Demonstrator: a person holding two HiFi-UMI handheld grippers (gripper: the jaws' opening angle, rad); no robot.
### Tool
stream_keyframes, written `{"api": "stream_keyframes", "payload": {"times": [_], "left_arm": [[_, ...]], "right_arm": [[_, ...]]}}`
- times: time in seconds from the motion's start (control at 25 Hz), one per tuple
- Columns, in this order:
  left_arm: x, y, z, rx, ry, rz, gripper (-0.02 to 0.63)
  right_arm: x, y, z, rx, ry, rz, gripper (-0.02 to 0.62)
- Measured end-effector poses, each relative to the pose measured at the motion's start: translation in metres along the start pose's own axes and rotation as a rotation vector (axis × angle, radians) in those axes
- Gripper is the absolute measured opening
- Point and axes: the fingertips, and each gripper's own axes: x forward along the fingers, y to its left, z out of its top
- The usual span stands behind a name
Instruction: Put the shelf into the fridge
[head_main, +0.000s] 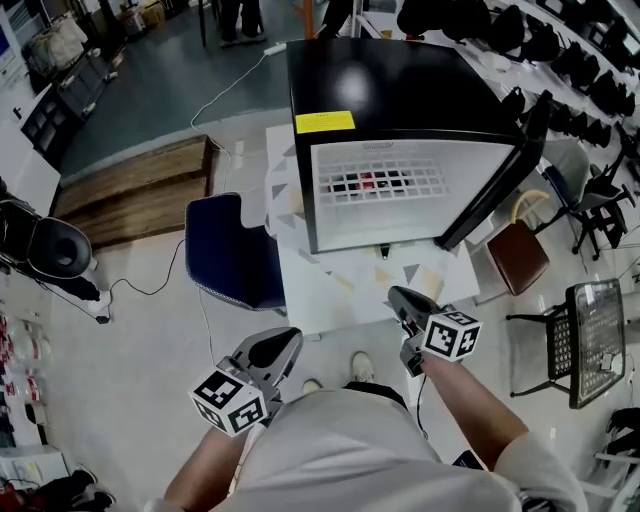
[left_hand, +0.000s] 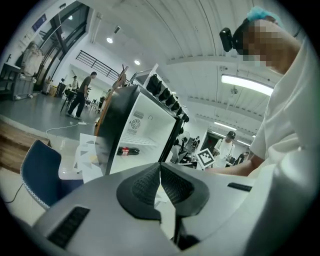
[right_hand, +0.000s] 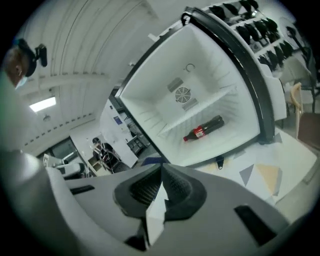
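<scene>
One white wire shelf (head_main: 385, 182) sits level inside the single black mini fridge (head_main: 400, 90). Its long axis runs side to side between the walls, and its front edge faces the open door (head_main: 500, 180). One cola bottle (right_hand: 202, 129) lies below it on the fridge floor, showing through the grid in the head view. The fridge stands toward the far edge of the white tabletop (head_main: 330, 300). The left gripper (head_main: 275, 345) and right gripper (head_main: 405, 300) hang near the tabletop's near edge, each clenched on nothing.
</scene>
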Motion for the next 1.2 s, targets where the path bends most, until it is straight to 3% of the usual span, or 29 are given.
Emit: {"api": "stream_keyframes", "payload": {"times": [0.32,0.8,1.2], "left_arm": [[-0.025,0.003,-0.033,0.030,0.059,-0.018,0.018],[-0.028,-0.017,-0.051,0.063,0.071,-0.086,0.018],[-0.046,-0.017,-0.057,0.048,0.059,-0.066,0.018]], "right_arm": [[-0.034,0.058,-0.040,-0.249,0.030,-0.017,0.009],[-0.066,0.101,-0.064,-0.338,0.015,-0.007,0.008],[-0.069,0.117,-0.068,-0.375,0.009,0.016,0.008]]}}
